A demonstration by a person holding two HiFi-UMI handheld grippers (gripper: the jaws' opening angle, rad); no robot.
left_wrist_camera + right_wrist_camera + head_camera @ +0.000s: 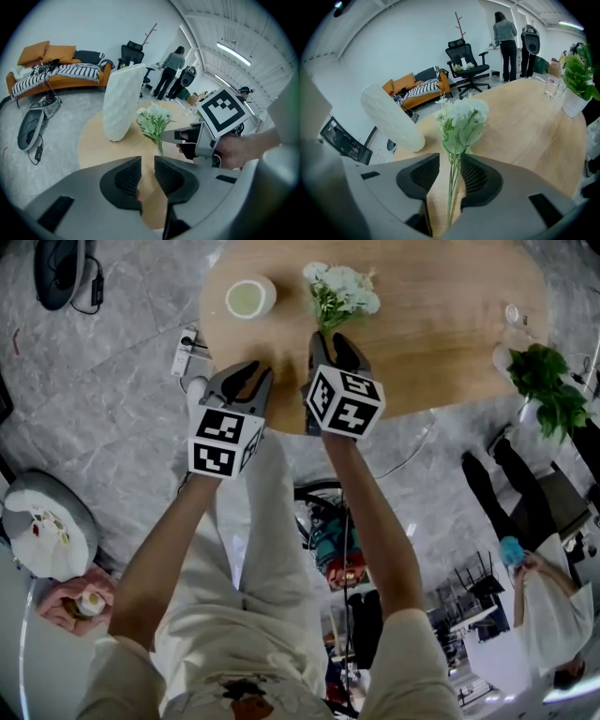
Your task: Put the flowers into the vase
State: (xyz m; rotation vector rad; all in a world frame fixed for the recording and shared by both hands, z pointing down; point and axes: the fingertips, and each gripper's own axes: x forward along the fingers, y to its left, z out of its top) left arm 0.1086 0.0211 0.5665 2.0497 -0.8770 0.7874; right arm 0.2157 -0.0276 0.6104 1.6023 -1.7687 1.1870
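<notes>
Right tool (450, 164) part open, jaws either side of the stems of the flowers (463, 119), a gap left of the stems, no clear squeeze on them. Blooms just past the jaw tips, at the upper middle of the head view, lying on the worktop (525, 122). Left tool (147, 165) narrowly open, a slim gap between its jaws, nothing in it but bare wood behind; in the head view lower left of the right tool, over the worktop's near edge. Vase (249, 298) upright on the worktop, upper left of the flowers and apart from them, its mouth a pale ring from above. Plant (548, 381) in a white pot at the worktop's right edge, glass (551, 86) just beside it. Farther out, grey floor (112, 409), sofa (61, 70) at upper left of the left gripper view, office chair (466, 68) and two people (506, 37) standing at the top of the right gripper view.
</notes>
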